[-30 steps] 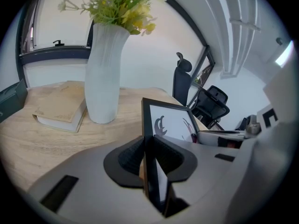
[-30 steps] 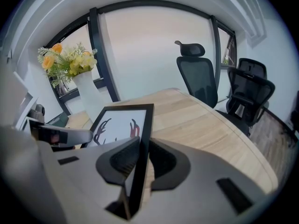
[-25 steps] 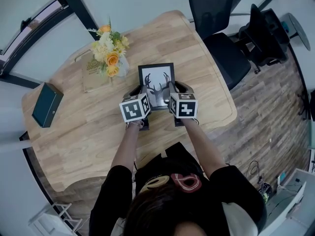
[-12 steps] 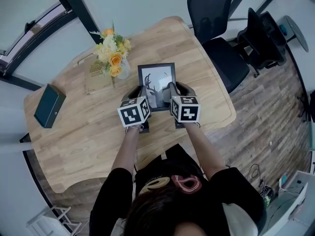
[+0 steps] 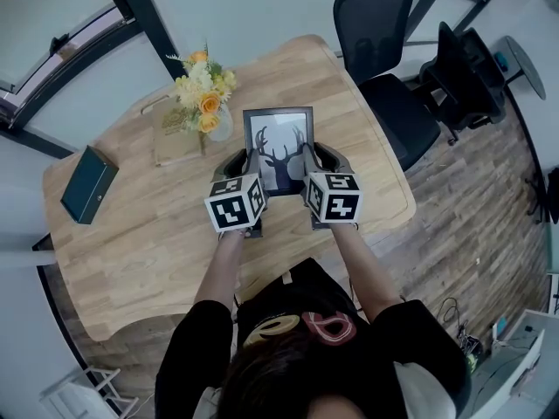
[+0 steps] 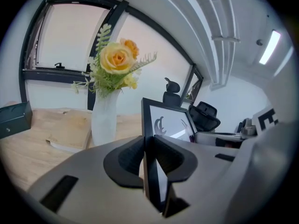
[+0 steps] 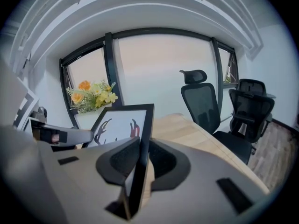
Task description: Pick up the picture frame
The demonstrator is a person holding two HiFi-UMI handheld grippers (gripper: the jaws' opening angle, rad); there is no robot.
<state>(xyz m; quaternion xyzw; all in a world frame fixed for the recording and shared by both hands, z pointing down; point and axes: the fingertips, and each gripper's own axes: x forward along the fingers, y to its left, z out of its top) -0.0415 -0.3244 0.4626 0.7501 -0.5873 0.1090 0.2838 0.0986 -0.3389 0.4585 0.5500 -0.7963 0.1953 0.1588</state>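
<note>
One picture frame (image 5: 278, 142), two hand-held grippers (image 5: 251, 161) (image 5: 308, 158)

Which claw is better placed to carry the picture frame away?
Neither alone: left claw clamps the picture frame at its left edge, right claw at its right. Use both.

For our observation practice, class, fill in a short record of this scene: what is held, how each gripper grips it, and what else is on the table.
held item: picture frame showing a deer's antlers
left gripper: shut on the frame's left edge
right gripper: shut on the frame's right edge
table: light wood
also on table: vase of flowers left of the frame; dark box near the left edge
beside table: office chair
</note>
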